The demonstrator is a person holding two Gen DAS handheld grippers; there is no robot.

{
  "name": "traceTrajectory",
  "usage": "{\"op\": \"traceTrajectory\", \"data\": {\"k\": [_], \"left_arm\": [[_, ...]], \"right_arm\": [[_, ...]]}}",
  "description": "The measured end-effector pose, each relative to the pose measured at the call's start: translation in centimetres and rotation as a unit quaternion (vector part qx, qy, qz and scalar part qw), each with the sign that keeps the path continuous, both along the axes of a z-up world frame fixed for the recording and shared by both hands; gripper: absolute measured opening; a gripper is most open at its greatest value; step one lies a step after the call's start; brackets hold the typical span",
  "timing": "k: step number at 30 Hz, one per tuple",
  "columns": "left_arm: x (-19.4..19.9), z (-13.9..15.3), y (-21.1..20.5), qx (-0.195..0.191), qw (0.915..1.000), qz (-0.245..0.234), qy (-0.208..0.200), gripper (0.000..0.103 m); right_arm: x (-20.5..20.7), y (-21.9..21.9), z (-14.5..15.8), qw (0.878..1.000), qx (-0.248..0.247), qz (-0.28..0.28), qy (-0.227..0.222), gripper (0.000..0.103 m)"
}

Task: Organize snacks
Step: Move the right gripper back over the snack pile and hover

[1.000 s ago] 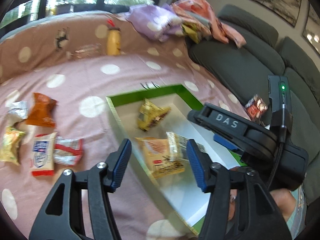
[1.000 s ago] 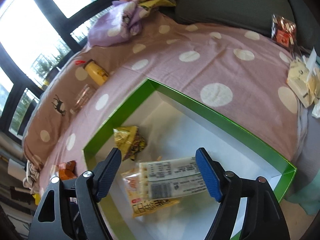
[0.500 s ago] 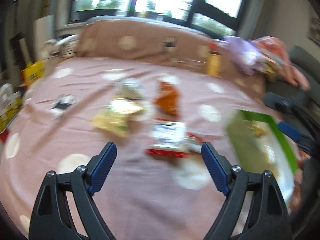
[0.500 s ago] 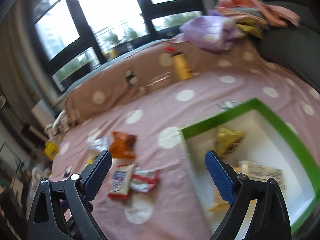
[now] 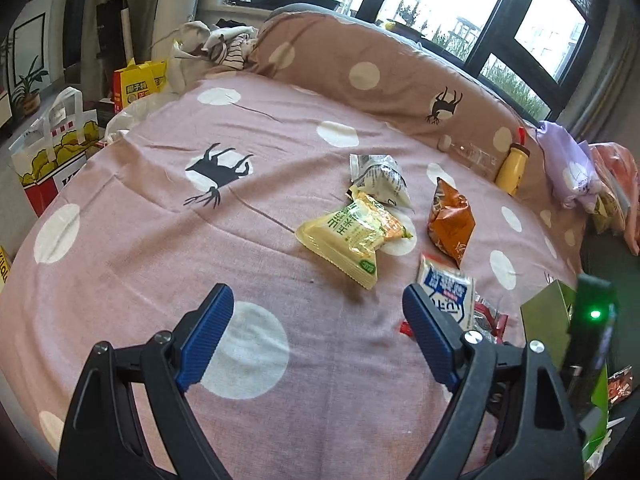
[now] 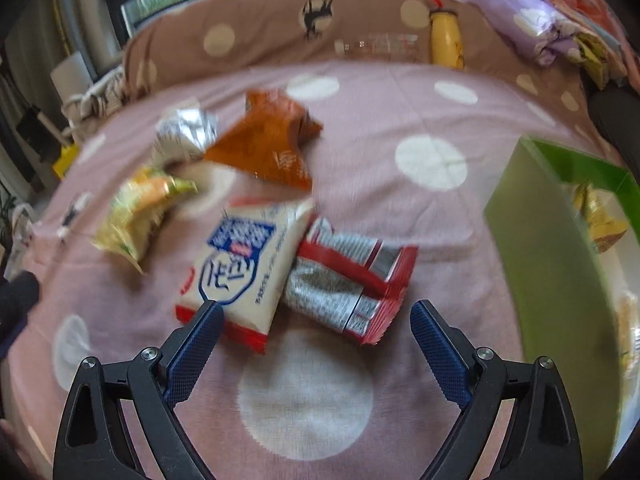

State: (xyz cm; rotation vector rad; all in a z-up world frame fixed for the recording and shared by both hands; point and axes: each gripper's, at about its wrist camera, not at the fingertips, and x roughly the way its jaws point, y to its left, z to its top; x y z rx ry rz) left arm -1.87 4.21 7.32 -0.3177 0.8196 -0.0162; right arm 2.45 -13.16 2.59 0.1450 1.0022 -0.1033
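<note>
We are swinging both grippers away from the green box [image 6: 536,240], its packets dropped, back to the loose snacks. Left gripper [image 5: 316,324] jaws are standing open, yellow packet [image 5: 354,236] ahead; right gripper [image 6: 316,330] jaws open over the white packet [image 6: 244,264], nothing gripped.

Both tongs [image 5: 316,332] now off box, empty

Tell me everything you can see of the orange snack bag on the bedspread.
The orange snack bag is a small glossy foil-like pouch, puffed and crumpled, with crimped ends and pale printing that is too small to read. It lies sealed on the pink dotted bedspread, beside the silver packet, above the white-and-blue packet. Neither gripper touches it.
</note>
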Motion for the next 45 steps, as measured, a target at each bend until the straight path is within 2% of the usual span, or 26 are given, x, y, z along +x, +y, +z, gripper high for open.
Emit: {"op": "traceTrajectory", "data": {"k": [3,7,13,23,28,32,36,45], "left_arm": [[0.2,-0.4,-0.4,0.017,0.9998,-0.003,0.006,0.087],[0.6,-1.0,-0.4,0.022,0.9996,-0.006,0.017,0.087],[0.9,-1.9,0.0,0.021,0.9991,0.004,0.037,0.087],[0.9,-2.1,0.2,0.014,0.9989,0.012,0.044,0.087],[0.9,-2.4,0.2,-0.019,0.9983,0.004,0.056,0.087],[1.0,-2.7,-0.1,-0.016,0.9978,0.003,0.065,0.087],[1.2,-3.2,0.1,-0.029,0.9966,0.003,0.076,0.087],[1.3,-3.3,0.0,-0.016,0.9966,0.008,0.08,0.087]], "right_arm": [[-0.1,0.5,-0.3,0.999,-0.036,0.009,-0.013,0.098],[-0.1,0.9,-0.7,0.999,-0.048,0.014,-0.009,0.102],[-0.8,0.4,-0.6,0.999,-0.045,0.014,-0.011,0.102],[0.0,1.1,-0.8,0.999,-0.05,0.015,-0.01,0.103],[0.0,1.1,-0.8,0.999,-0.051,0.015,-0.009,0.103],[0.0,1.0,-0.8,0.999,-0.05,0.015,-0.009,0.103],[0.0,1.1,-0.8,0.999,-0.05,0.015,-0.009,0.103],[0.1,1.0,-0.8,0.999,-0.05,0.016,-0.01,0.103]]}}
